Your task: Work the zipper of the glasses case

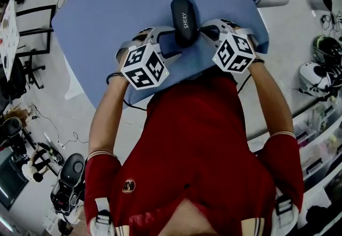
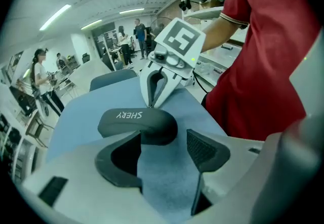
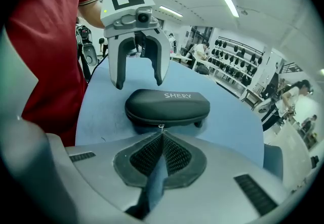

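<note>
While the right gripper (image 3: 162, 136) keeps its pads pressed tight together, they pinch the small metal zipper pull (image 3: 161, 127) at their very tips. Just ahead of those tips lies the black glasses case (image 3: 167, 104), its long side and zip seam turned toward this gripper, flat on the blue table (image 3: 233, 121). Beyond the case stands the left gripper (image 3: 139, 84), jaws spread wide. One rounded end of the case sits between its tips, not clamped.

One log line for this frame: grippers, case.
left hand-held gripper: open at glasses case | right hand-held gripper: shut, tips at zipper pull | surface: blue table
</note>
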`<state>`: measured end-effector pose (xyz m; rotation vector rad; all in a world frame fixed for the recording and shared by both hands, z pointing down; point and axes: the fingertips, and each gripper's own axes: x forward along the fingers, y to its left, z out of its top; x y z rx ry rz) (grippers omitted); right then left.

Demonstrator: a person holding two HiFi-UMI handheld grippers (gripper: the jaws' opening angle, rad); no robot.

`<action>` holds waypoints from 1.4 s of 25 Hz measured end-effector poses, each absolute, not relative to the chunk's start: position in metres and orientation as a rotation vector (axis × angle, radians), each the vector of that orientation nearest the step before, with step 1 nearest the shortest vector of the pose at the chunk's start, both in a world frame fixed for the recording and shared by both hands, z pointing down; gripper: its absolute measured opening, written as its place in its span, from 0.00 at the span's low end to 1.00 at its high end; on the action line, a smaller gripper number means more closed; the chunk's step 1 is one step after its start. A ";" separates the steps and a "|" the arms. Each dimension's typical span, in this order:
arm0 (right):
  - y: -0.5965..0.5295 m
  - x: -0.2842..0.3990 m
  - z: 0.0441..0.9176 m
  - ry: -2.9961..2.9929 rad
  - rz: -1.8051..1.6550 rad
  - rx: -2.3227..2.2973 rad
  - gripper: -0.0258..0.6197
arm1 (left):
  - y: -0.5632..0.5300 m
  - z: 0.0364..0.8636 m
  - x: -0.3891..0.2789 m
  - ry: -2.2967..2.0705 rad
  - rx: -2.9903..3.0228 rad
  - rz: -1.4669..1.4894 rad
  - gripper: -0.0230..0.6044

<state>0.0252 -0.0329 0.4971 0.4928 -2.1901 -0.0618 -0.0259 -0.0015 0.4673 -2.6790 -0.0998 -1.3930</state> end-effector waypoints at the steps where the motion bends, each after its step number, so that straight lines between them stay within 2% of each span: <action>1: -0.037 0.031 0.496 -2.185 -0.066 0.503 0.04 | -0.002 0.464 -0.024 -0.130 -2.651 -1.376 0.50; 7: -0.054 0.053 0.495 -2.162 -0.122 0.505 0.04 | -0.027 0.443 -0.005 -0.252 -2.412 -1.277 0.50; 16: -0.064 0.056 0.497 -2.163 -0.220 0.409 0.04 | -0.063 0.448 0.022 -0.560 -2.061 -1.303 0.50; 24: -0.068 0.060 0.498 -2.156 -0.248 0.382 0.04 | -0.065 0.468 0.027 -0.780 -1.998 -1.384 0.50; 35: -0.064 0.066 0.499 -2.159 -0.175 0.405 0.04 | -0.069 0.474 0.032 -0.839 -2.015 -1.389 0.49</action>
